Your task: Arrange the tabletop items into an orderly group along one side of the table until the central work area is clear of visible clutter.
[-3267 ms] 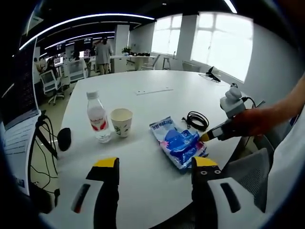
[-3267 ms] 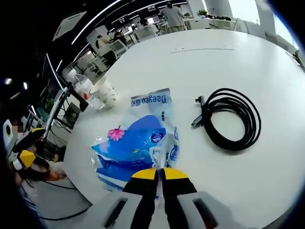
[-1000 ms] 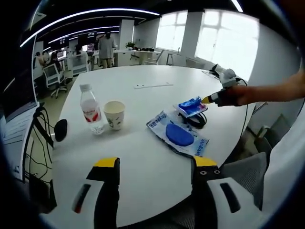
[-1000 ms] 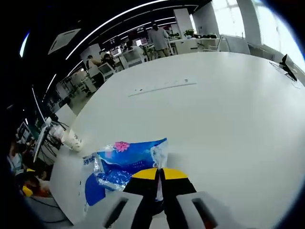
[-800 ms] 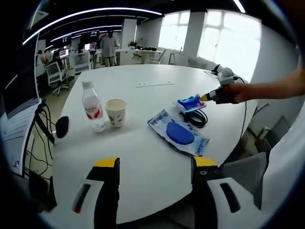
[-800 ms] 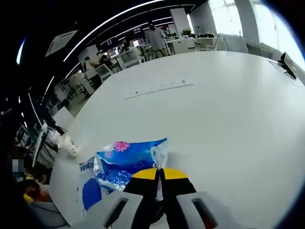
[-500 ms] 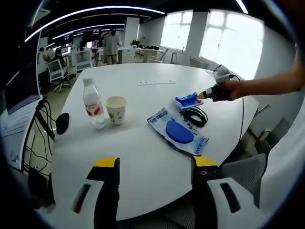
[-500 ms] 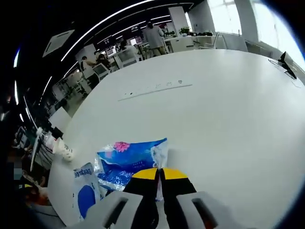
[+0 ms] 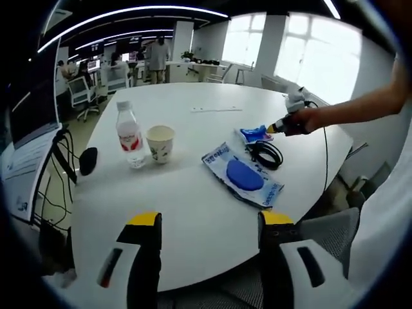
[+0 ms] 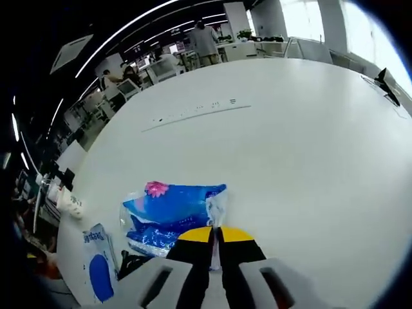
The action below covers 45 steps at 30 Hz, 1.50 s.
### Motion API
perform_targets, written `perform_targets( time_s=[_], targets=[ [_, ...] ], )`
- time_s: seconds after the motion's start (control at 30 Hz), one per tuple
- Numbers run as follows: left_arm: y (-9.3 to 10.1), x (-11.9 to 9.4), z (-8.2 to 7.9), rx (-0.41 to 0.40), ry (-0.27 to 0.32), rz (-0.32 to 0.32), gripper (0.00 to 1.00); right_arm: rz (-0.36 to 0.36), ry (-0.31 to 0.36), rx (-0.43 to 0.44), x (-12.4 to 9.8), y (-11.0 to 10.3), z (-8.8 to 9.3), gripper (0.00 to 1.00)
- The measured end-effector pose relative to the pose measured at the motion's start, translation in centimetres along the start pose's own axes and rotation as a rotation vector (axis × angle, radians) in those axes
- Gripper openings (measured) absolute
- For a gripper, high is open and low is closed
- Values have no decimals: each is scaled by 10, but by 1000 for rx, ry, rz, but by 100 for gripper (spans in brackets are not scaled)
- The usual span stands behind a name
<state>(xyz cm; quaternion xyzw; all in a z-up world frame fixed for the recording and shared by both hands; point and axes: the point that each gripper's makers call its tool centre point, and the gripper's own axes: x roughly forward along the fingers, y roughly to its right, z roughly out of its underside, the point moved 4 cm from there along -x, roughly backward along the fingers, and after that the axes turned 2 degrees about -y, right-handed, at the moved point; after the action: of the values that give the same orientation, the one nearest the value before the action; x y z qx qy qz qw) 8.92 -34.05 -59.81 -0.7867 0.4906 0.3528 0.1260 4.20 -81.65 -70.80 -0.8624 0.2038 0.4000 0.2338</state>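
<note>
A clear water bottle (image 9: 131, 143) with a red label and a white cap is seen upright on the round white table (image 9: 193, 212) in the left gripper view, with a paper cup (image 9: 160, 143) standing just beside it; what the cup holds cannot be told. Nearer the table's edge a flat blue-and-white plastic package (image 9: 243, 176) lies beside a coiled black cable (image 9: 264, 154). The left gripper (image 9: 207, 222) is held over the near edge of the table with its jaws wide apart and nothing between them. In the right gripper view, the right gripper (image 10: 216, 235) is seen with its jaws pressed together on the clear edge of a blue tissue pack (image 10: 171, 211) with a pink flower print. That print and a long white strip (image 10: 193, 112) set into the table are made out best there. In the left gripper view the right gripper (image 9: 279, 127) is seen held in a hand (image 9: 304, 120) with the tissue pack (image 9: 255, 134) at the cable's far side.
</note>
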Motion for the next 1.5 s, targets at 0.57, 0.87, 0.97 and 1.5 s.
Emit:
perform_targets(
  time_s=[0.57, 0.87, 0.97, 1.5],
  targets=[
    [4, 5, -2, 0, -2, 5, 60, -37, -7, -160, 3, 4, 1, 1],
    [-4, 0, 7, -15, -2, -10, 60, -49, -17, -209, 3, 7, 0, 2],
    [-3, 0, 8, -26, 0, -12, 60, -45, -20, -206, 4, 9, 1, 5],
    [3, 2, 7, -13, 8, -16, 60, -32, -18, -298, -13, 6, -8, 10]
  ],
)
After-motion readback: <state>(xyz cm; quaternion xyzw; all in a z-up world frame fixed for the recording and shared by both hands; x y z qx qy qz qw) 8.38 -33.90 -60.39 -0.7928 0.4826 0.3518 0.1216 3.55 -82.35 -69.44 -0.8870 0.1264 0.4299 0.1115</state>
